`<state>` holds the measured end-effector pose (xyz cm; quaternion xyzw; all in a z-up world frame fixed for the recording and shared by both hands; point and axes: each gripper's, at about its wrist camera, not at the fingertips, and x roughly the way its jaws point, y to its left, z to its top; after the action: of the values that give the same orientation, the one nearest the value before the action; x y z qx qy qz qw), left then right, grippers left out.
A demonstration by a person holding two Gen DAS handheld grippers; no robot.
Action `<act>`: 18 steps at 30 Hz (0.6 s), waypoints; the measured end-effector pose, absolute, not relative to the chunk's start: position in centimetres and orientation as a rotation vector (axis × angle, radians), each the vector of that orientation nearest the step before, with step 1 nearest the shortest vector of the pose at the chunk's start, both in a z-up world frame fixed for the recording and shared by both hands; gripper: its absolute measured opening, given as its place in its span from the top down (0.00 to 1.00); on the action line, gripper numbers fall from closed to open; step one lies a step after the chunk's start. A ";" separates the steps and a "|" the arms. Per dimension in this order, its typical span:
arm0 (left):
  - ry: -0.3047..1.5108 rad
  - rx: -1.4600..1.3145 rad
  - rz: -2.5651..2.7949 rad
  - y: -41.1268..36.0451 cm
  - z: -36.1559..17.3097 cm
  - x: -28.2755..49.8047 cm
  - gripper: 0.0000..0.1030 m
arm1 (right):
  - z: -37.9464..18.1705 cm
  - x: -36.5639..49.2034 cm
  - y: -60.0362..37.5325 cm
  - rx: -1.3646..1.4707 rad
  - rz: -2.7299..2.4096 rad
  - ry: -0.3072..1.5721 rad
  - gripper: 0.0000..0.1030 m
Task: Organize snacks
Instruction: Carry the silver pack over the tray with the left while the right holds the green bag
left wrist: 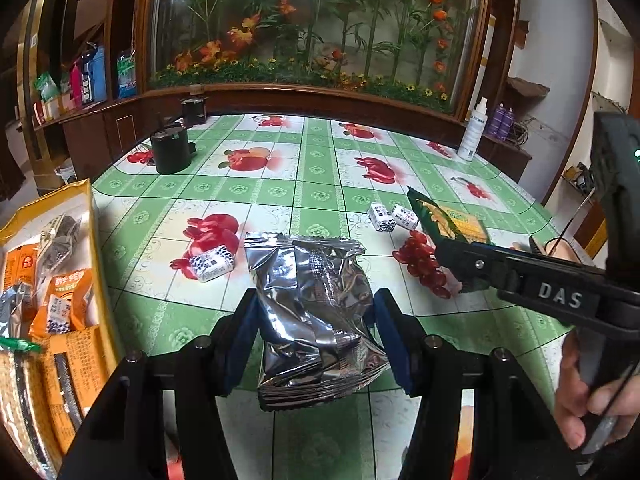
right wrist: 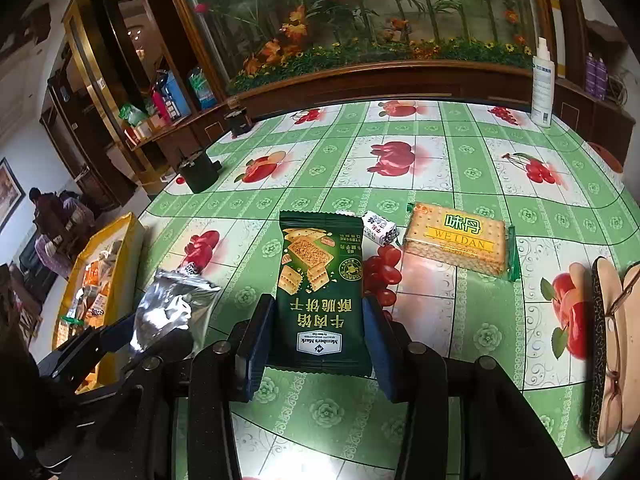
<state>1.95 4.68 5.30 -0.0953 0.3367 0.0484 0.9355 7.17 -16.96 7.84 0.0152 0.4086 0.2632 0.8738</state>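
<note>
A crumpled silver packet (left wrist: pixel 316 312) is clamped in the left gripper (left wrist: pixel 316 344), just beside the yellow box (left wrist: pixel 90 216) at the left edge of the surface (left wrist: pixel 320 192). A dark green cracker packet (right wrist: pixel 322 292) is clamped in the right gripper (right wrist: pixel 320 344). Bare cloth is seen beyond both, towards the far edge.

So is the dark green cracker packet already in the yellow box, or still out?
Out. The dark green cracker packet sits between the right gripper's fingers over the table; the yellow box stands far left.
</note>
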 end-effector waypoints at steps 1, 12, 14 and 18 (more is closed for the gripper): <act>0.685 -0.202 0.097 4.8 5.5 1.6 0.45 | 7.9 7.2 -17.0 0.036 0.550 0.853 0.54; 0.609 -0.273 0.166 9.3 8.8 -2.5 0.45 | 9.5 4.4 -14.4 0.064 0.635 0.824 0.54; 0.594 -0.291 0.184 10.5 9.3 -3.1 0.45 | 10.1 3.3 -13.2 0.060 0.664 0.809 0.54; 0.560 -0.334 0.231 13.5 10.2 -4.9 0.45 | 10.5 1.7 -11.0 0.061 0.722 0.803 0.54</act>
<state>-4.90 13.48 10.22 -0.1639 0.2742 0.1130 0.9408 1.66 -11.04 10.55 0.0292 0.3820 0.3436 0.8574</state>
